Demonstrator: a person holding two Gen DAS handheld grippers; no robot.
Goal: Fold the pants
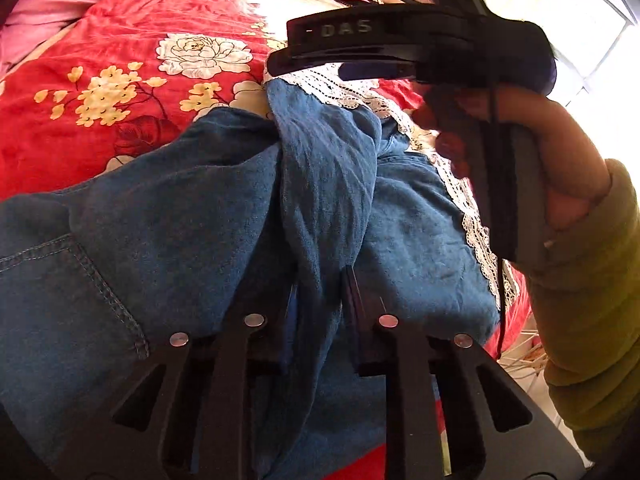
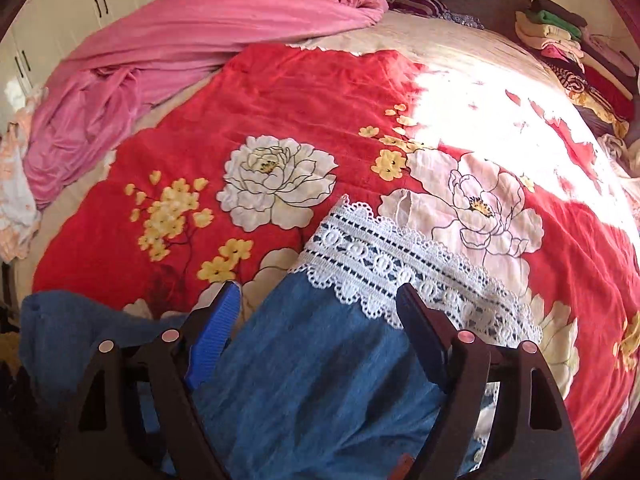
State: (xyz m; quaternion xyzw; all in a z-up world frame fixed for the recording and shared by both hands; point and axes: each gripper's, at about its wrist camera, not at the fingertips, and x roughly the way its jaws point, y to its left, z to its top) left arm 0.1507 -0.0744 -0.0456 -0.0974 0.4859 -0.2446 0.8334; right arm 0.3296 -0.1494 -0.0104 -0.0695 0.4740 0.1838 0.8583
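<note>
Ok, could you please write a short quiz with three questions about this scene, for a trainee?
1. True or false: the right gripper is open, with one finger on each side of the pants.
2. What trims the hem? A) white lace B) red ribbon C) nothing
3. Fill in: the left gripper is shut on a bunch of blue ____.

Key: 1 true; 2 A; 3 fabric (the pants).

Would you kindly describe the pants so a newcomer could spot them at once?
Find the red floral bedspread covering the bed. On its near part lie the blue denim pants, under both grippers. Unlike the plain pink blanket farther back, each leg ends in a white lace hem.
</note>
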